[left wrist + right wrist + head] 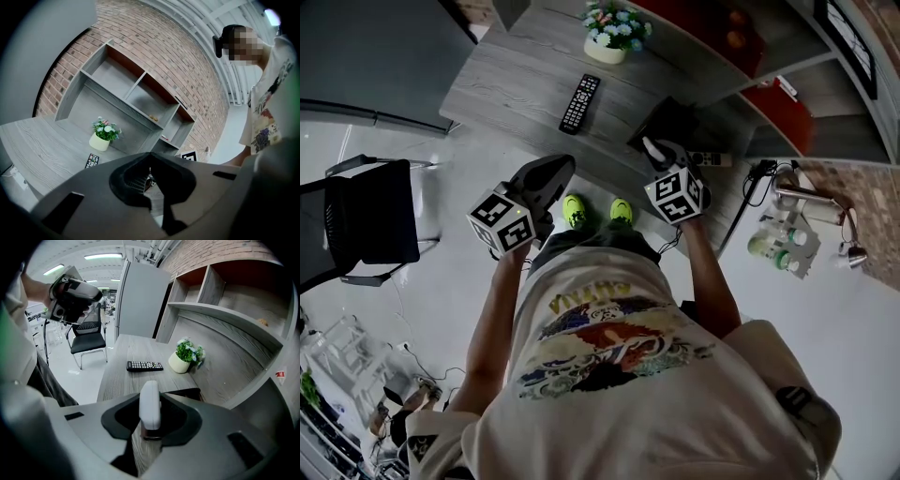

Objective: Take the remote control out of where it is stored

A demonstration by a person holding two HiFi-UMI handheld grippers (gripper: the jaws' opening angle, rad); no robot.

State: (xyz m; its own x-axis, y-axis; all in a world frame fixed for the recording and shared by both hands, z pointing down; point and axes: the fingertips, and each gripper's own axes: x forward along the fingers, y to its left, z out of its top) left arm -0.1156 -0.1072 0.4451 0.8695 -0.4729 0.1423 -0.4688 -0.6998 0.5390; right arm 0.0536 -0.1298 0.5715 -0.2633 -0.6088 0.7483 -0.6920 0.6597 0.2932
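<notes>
While right tongs [151,430] grip one white remote [150,401], one black remote [145,366] (desk [117,385])

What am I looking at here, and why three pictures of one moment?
No robot here: a person wears a head camera and holds a two-jaw gripper in each hand. The head view looks down on the left gripper and right gripper; the marked cubes belong to them. The other two pictures come from cameras riding on each gripper, looking along its jaws. On the grey desk are a black remote and a flower pot. The right gripper is closed on a slim white remote; the left gripper's jaws are together with nothing between them.
</notes>
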